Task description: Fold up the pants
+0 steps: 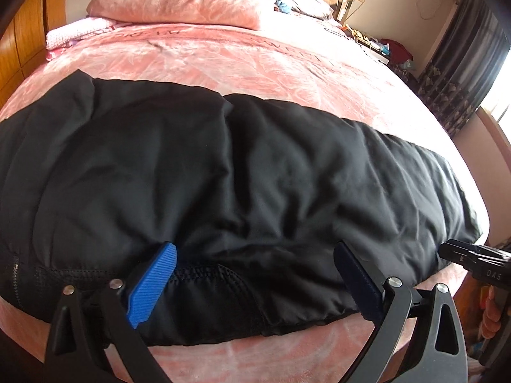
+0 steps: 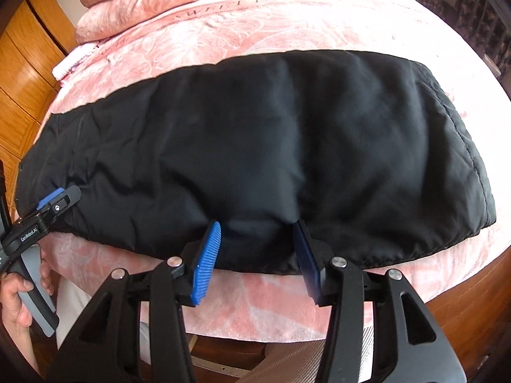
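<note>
Black pants (image 1: 255, 166) lie folded lengthwise across a pink bedspread (image 1: 255, 63), waistband and zip at the left, hems at the right. My left gripper (image 1: 255, 245) is open wide over the near edge by the mesh-lined waistband, its blue pad (image 1: 153, 284) resting on the cloth. In the right wrist view the pants (image 2: 271, 134) fill the middle. My right gripper (image 2: 257, 223) stands half open at their near edge, with a hump of black cloth between its fingers and no firm pinch visible. The left gripper (image 2: 62, 196) shows there at far left, the right gripper (image 1: 463, 255) at far right.
Pink pillows (image 1: 179, 0) are stacked at the head of the bed. A wooden wardrobe (image 2: 22, 79) stands on the left, and dark curtains (image 1: 463, 73) with a cluttered bedside (image 1: 377, 41) on the right. The bed's wooden frame (image 2: 463, 312) runs below the near edge. A hand (image 2: 16, 296) holds the left tool.
</note>
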`<state>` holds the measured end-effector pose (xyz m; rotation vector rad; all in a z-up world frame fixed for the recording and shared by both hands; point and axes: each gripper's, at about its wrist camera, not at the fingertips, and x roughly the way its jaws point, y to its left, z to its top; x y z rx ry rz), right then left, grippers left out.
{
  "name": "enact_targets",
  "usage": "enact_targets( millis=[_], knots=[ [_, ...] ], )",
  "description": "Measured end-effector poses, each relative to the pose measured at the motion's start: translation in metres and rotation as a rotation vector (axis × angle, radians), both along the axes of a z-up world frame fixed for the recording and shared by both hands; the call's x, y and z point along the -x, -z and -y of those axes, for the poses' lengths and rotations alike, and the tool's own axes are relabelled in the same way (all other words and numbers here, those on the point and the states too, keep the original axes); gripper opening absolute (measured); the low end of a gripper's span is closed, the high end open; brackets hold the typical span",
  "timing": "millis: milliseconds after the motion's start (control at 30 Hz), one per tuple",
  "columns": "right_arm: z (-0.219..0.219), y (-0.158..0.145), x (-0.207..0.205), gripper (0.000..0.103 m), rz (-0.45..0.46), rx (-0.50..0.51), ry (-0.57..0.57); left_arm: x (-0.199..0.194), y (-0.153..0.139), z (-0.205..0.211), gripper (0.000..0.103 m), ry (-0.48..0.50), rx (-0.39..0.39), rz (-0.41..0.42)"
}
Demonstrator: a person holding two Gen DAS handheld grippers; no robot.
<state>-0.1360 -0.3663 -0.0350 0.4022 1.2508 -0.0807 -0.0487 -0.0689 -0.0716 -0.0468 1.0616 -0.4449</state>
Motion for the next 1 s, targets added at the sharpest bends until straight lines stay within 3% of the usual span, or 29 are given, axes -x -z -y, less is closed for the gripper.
enact_targets(
  millis=[167,300,367,433,567,633,733,833,1000],
  knots=[
    [-0.001,-0.017,0.011,0.051,0.071,-0.101,0.011,0.008,-0.023,-0.050,0.099,-0.082,0.034,0.043],
    [-0.027,-0.023,0.000,0.049,0.100,-0.126,-0.063,0.002,-0.015,-0.090,0.099,-0.160,0.010,0.032],
    [-0.037,-0.019,-0.007,0.049,0.087,-0.120,-0.080,0.000,-0.007,-0.099,0.099,-0.160,0.050,0.026],
    [-0.038,-0.014,-0.012,0.049,0.064,-0.136,-0.079,-0.001,0.000,-0.097,0.099,-0.157,0.032,0.019],
    [-0.035,0.007,-0.016,0.049,0.018,-0.160,-0.068,0.003,0.010,-0.075,0.099,-0.092,-0.119,0.064],
    [-0.035,0.012,-0.019,0.049,0.008,-0.170,-0.077,0.007,0.011,-0.071,0.099,-0.084,-0.146,0.078],
    [-0.034,0.005,-0.018,0.049,0.016,-0.176,-0.091,0.008,0.001,-0.075,0.099,-0.113,-0.101,0.054],
    [-0.008,-0.012,-0.003,0.055,0.092,-0.196,-0.026,0.011,-0.016,-0.072,0.099,-0.142,-0.026,0.059],
    [0.067,-0.025,0.041,0.058,0.113,-0.188,0.194,0.010,-0.025,-0.019,0.099,-0.014,-0.011,0.095]
  ],
)
